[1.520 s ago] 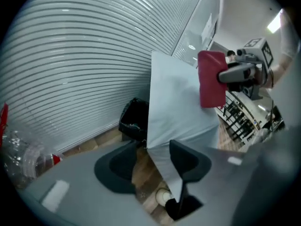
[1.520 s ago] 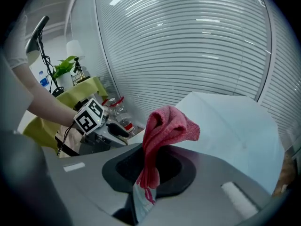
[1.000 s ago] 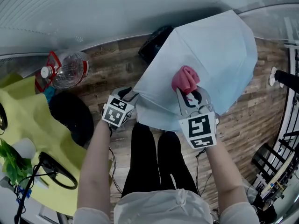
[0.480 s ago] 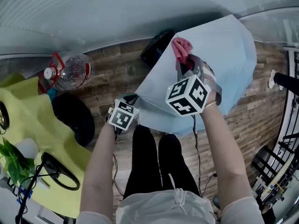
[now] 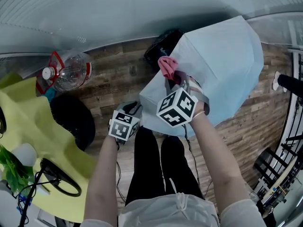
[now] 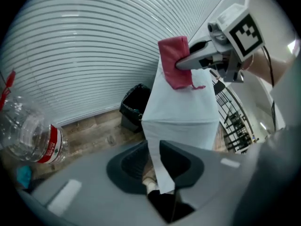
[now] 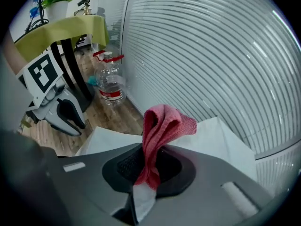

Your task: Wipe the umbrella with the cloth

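The pale blue umbrella (image 5: 222, 65) stands open on the wooden floor, canopy toward me. My right gripper (image 5: 173, 77) is shut on a bunched pink cloth (image 5: 166, 65), which rests on the canopy's near left part. The right gripper view shows the cloth (image 7: 162, 126) standing up between the pads over the blue fabric (image 7: 216, 135). My left gripper (image 5: 136, 107) is at the canopy's lower left edge. Its jaws have just been opening, but a strip of the fabric (image 6: 155, 159) still fills the narrow gap and touches both pads. From there the cloth (image 6: 175, 62) shows against the canopy's top.
A large water bottle (image 5: 68, 72) lies on the floor at the left. A black bin (image 5: 163, 44) stands behind the umbrella by the ribbed wall. A table with a yellow cover (image 5: 28, 126) and a black round seat (image 5: 71, 119) are left. Black railing (image 5: 284, 150) stands right.
The right gripper carried the cloth up the canopy, then down and left toward its near left part. The umbrella tilted slightly. The left gripper shifted only a little.
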{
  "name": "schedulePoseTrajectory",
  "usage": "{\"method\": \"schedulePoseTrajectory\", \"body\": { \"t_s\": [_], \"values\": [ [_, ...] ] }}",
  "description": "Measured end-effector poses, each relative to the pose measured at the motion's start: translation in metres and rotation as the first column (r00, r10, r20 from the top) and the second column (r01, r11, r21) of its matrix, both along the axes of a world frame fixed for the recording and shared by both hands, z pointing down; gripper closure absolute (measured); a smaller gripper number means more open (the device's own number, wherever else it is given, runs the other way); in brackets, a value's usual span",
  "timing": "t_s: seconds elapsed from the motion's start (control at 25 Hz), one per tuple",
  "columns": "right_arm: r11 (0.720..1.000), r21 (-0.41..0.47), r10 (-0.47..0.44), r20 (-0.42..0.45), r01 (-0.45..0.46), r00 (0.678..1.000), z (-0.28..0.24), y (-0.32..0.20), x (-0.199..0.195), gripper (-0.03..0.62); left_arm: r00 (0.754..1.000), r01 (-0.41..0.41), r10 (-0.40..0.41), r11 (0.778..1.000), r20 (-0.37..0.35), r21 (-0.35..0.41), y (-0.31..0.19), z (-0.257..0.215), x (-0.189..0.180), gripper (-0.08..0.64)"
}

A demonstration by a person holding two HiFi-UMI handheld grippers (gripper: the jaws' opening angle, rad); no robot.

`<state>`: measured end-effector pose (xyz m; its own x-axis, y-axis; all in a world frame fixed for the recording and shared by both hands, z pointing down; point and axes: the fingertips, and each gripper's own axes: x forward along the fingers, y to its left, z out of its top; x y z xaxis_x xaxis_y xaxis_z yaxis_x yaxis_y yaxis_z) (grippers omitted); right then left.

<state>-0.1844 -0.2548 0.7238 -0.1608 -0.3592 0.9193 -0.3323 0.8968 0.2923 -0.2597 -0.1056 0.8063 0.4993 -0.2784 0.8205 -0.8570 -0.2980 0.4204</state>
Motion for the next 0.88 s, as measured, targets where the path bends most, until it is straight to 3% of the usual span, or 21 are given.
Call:
{"method": "schedulePoseTrajectory", "body": {
  "t_s": [0.4,0.68,0.88],
  "values": [
    [0.972,-0.235,0.062,0.128,-0.030,0.990,0.038,0.082,-0.035,0.538,0.995,0.101,-0.101,0.995,0.021,-0.011,0.033,-0.006,-0.022,0.492],
    [0.972,-0.170,0.189,0.178,-0.159,0.966,-0.002,0.041,0.006,0.538,0.993,0.113,-0.114,0.993,0.038,0.032,0.027,-0.029,-0.016,0.515],
    [0.947,-0.110,0.320,0.283,-0.300,0.904,-0.053,0.012,0.062,0.537,0.998,0.052,-0.054,0.997,0.036,0.053,0.020,-0.044,0.016,0.515]
  ]
}}
